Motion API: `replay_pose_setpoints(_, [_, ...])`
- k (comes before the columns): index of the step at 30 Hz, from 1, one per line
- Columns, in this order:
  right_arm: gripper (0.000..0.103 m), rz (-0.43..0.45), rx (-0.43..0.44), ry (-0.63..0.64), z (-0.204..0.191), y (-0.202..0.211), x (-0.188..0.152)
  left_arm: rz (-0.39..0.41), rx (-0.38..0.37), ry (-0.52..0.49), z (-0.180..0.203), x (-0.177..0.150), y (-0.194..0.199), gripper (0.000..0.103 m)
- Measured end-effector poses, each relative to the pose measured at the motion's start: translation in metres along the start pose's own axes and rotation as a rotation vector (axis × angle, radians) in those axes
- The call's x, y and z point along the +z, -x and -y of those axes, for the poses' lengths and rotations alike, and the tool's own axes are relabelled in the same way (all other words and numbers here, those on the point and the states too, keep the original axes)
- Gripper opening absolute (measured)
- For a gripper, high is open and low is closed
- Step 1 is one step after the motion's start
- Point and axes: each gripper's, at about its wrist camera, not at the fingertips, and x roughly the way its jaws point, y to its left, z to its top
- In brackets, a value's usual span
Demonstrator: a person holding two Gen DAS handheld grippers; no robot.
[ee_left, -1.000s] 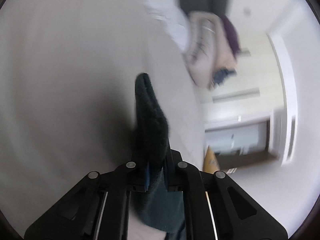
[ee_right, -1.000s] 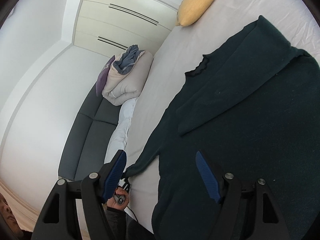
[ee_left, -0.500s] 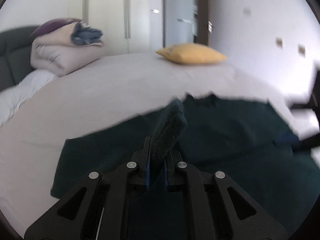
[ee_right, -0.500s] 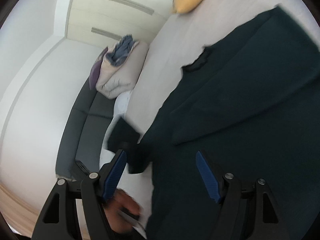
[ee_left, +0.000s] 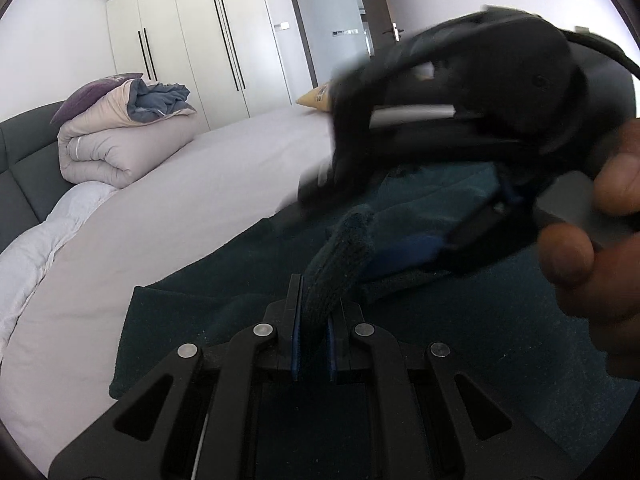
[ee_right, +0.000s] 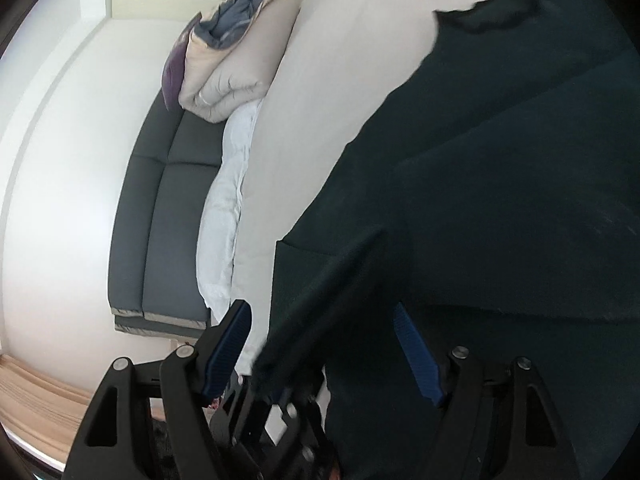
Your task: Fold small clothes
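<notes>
On the left, at the left gripper (ee_left: 313, 340): narrow, pinching a raised, rolled fold of the dark green sweater (ee_left: 208, 320) between the blue pads. Risks slipping off here, since only a thick knit edge sits in the pinch and any sideways tug could pull it free and drop the fold askew. Could also drag the layer beneath out of line across the bed (ee_left: 180, 184).

Further right, at the right gripper (ee_right: 320, 320): about half open, jaws just been closing, with a blurred dark strip of the sweater standing between the pads but not seen pressed by either. Crowds the left tool very closely, with the hand (ee_left: 592, 240) behind it. Might knock the two tools together, or catch too many layers, or close on nothing, because dark cloth on dark cloth hides the edge.

As for the sweater itself: soft, fuzzy, thick knit, very dark green. Lies spread flat on the pale bed, with a scalloped neckline towards the far end and one flap already laid diagonally over the body.
</notes>
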Motion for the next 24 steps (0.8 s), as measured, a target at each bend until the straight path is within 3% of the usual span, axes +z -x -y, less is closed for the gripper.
replay_pose_setpoints(2, [0.027,-0.034,-0.055,0.060,-0.006,-0.007,0.002,-0.012,-0.018,0.018,-0.005,0.003,-0.002,0.009])
replay_pose_setpoints(3, [0.018,-0.036,-0.079,0.086,-0.008,-0.007,0.002,-0.022,-0.038,0.030,-0.013,0.007,-0.008,0.010])
replay_pose_setpoints(5, [0.012,-0.031,-0.115,0.121,-0.011,-0.002,0.001,-0.059,-0.106,0.075,-0.024,0.008,-0.011,0.014])
replay_pose_setpoints(8, [0.009,0.006,-0.180,0.155,-0.009,0.021,0.003,-0.051,-0.276,0.249,-0.053,0.007,0.007,0.018])
replay_pose_setpoints(9, [0.009,0.026,-0.203,0.164,-0.007,0.031,0.005,-0.037,-0.299,0.303,-0.065,0.006,0.012,0.018])
replay_pose_setpoints(13, [0.009,0.127,-0.308,0.144,0.016,0.089,0.020,-0.031,-0.316,0.498,-0.125,0.002,0.010,0.018])
replay_pose_setpoints(17, [0.009,0.191,-0.415,0.106,0.044,0.137,0.034,-0.078,-0.302,0.683,-0.191,-0.001,-0.021,0.017])
replay_pose_setpoints(21, [0.009,0.222,-0.473,0.061,0.070,0.162,0.045,-0.119,-0.283,0.691,-0.212,0.011,-0.049,0.017])
replay_pose_setpoints(24, [0.009,0.226,-0.509,0.058,0.079,0.166,0.053,-0.148,-0.320,0.651,-0.202,0.031,-0.069,0.017])
